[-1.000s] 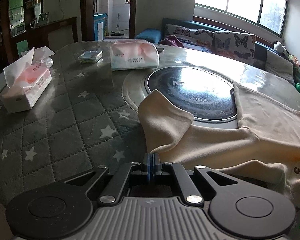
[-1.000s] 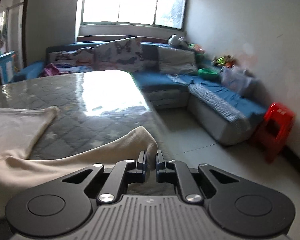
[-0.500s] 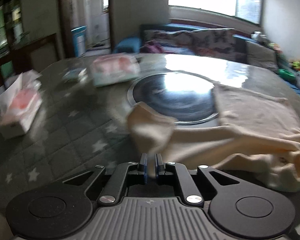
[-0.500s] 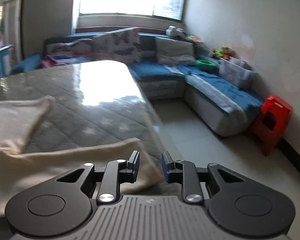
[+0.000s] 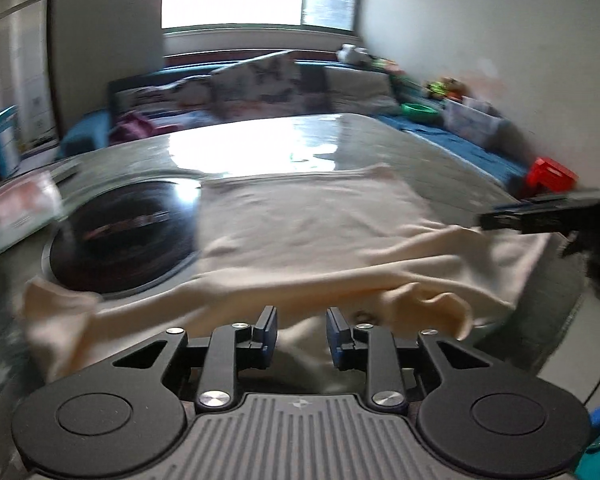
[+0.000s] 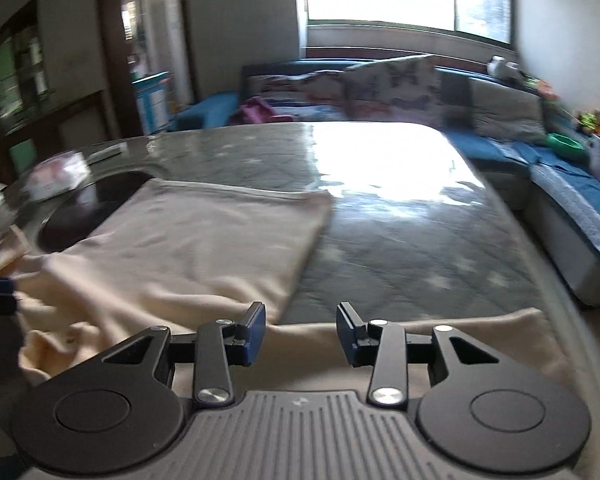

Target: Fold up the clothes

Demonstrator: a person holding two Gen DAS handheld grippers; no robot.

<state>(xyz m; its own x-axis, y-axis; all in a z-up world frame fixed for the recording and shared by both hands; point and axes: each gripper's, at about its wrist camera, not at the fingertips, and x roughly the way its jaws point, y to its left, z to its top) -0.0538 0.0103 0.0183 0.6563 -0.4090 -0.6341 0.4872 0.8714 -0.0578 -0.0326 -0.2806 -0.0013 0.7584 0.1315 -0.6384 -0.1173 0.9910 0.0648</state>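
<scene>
A cream garment (image 5: 308, 232) lies spread on the grey quilted table (image 5: 452, 168), its near part bunched into folds. My left gripper (image 5: 302, 334) hovers over the near folds with its jaws opening; cloth lies below the gap but the pads do not press it. In the right wrist view the same garment (image 6: 204, 240) covers the left half of the table, with a sleeve running along the near edge. My right gripper (image 6: 301, 330) is over that sleeve, jaws opening, nothing pinched. The other gripper shows at the right edge of the left wrist view (image 5: 548, 212).
A dark round glass turntable (image 5: 128, 236) sits under the garment's left side. A tissue pack (image 6: 60, 174) lies at the far left. A blue sofa (image 6: 540, 160) with cushions runs behind and right of the table, and a red stool (image 5: 552, 174) stands on the floor.
Both grippers let go of the cream cloth and their jaws spread. Both swung round, so each now looks across the garment toward the window; the left view is blurred by motion.
</scene>
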